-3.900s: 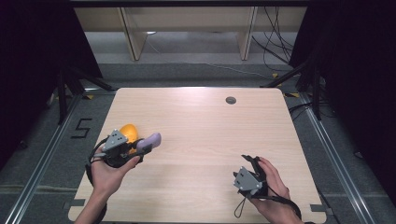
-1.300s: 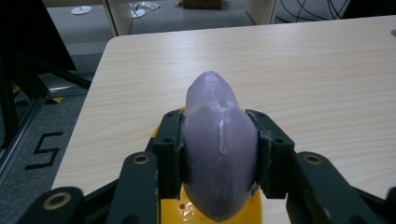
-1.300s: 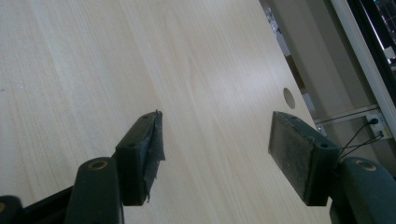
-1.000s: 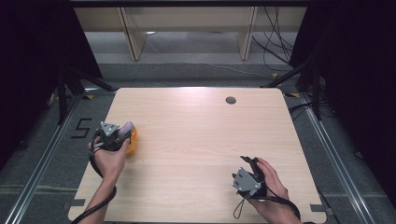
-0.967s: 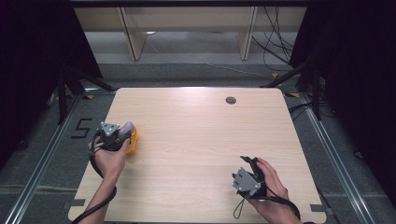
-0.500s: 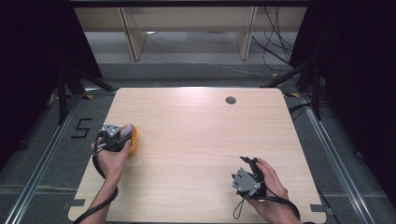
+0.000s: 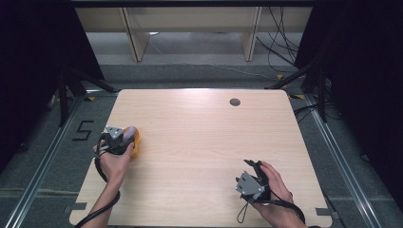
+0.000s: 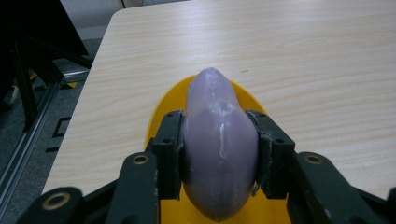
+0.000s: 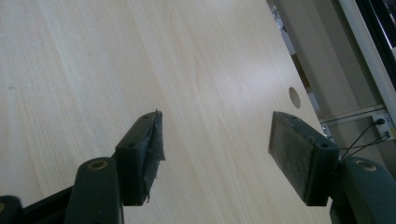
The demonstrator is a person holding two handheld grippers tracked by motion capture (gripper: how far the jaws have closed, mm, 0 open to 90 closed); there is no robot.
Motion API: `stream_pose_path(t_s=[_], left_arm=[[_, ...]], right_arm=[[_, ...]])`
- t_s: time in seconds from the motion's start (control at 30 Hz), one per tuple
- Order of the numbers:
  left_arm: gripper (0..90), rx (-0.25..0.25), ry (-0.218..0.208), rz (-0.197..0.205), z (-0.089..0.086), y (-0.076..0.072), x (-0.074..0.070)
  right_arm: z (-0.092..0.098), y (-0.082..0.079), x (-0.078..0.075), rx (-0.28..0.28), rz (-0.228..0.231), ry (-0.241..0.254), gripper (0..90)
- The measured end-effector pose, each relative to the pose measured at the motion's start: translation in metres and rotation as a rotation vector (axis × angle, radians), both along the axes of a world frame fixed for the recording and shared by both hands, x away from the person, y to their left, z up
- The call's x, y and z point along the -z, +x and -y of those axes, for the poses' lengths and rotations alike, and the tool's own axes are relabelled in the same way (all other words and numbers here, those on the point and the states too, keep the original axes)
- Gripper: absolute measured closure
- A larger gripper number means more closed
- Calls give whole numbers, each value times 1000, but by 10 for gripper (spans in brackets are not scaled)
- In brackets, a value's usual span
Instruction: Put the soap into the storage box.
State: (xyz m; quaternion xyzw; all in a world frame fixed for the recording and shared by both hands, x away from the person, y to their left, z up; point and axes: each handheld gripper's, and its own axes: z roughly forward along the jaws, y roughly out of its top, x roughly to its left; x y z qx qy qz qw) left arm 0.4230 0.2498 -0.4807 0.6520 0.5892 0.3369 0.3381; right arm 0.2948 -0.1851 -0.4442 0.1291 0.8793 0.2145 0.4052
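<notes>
Here the left claw (image 8: 219,154) pinches a purple eggplant (image 8: 218,140). Its two black pads press on the fat middle of the eggplant, one on each side. The round tip of the eggplant points away from the claw, toward the far side of the worktop (image 8: 303,56). Under the eggplant is a yellow plate (image 8: 166,112). The eggplant sits over the plate, but I cannot tell if it touches the plate or hangs just above it.

From the high view, the left claw (image 7: 124,138) is near the left edge of the worktop (image 7: 204,128), about halfway up it. The plate (image 7: 137,142) peeks out as a bit of yellow just beside the claw, and the eggplant (image 7: 129,134) shows as a small purple spot on it. The person's left hand (image 7: 114,161) comes up from the bottom to hold this claw.

The right claw (image 7: 254,167) is well apart from the left one, near the bottom right of the worktop, in the person's right hand (image 7: 275,187). In the right gripper view the right claw (image 9: 217,149) is spread wide, with bare wood between its pads. A small round hole (image 7: 235,102) is in the worktop near the far edge.
</notes>
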Motion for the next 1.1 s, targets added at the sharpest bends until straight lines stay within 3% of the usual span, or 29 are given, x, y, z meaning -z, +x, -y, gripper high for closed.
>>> stream_pose_path(t_s=[0.3,0.37,0.7,0.97,1.1], left_arm=[[581,19,7,-60,-2,-1,6],[581,21,3,-71,-3,-1,8],[499,48,-18,-55,-6,-8,-5],[440,79,-39,-24,-13,-30,-21],[419,106,-46,-12,-17,-45,-27]], right_arm=[[0,2,0,-13,14,-17,360],[0,1,1,2,-3,-4,360],[1,1,1,2,-6,-5,360],[0,2,1,-14,0,-21,359],[0,2,1,4,-9,-5,358]])
